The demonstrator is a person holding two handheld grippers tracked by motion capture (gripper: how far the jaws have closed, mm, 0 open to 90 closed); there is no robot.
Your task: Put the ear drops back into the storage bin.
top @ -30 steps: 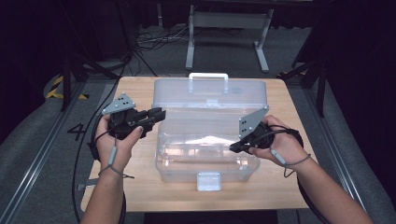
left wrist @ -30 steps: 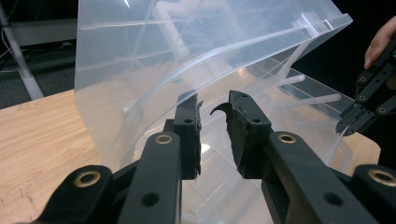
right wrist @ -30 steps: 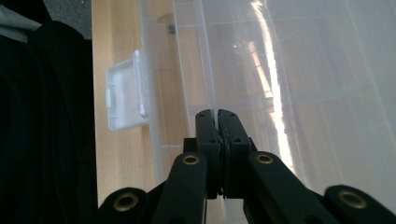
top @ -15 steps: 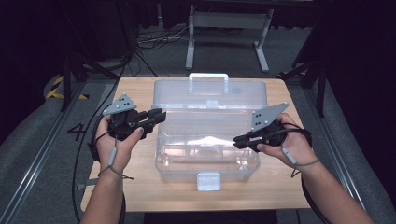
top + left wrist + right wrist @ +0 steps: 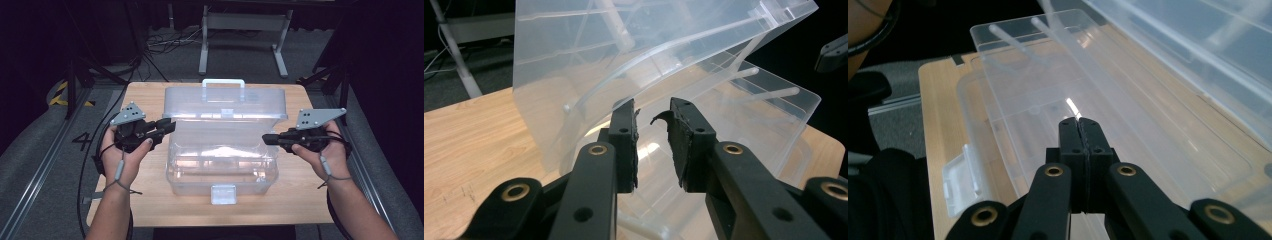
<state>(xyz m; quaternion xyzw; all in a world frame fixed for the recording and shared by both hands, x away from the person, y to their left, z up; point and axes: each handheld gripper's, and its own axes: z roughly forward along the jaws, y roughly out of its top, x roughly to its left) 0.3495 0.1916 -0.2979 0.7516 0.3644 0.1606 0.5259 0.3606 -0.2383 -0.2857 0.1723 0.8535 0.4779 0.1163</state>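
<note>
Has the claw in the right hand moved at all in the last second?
Yes. The right claw, shut and empty, drew outward from above the clear box toward the table's right edge.

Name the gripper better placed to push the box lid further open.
Left, probably. The left gripper sits at the raised lid of the clear box, jaws slightly apart at its edge. The right gripper is shut, beside the box's right end and pointing into it, below the lid.

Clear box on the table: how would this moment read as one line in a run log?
box: lid up, on table | left gripper: open at box's left end, holding nothing | right gripper: shut, empty, at right end
</note>
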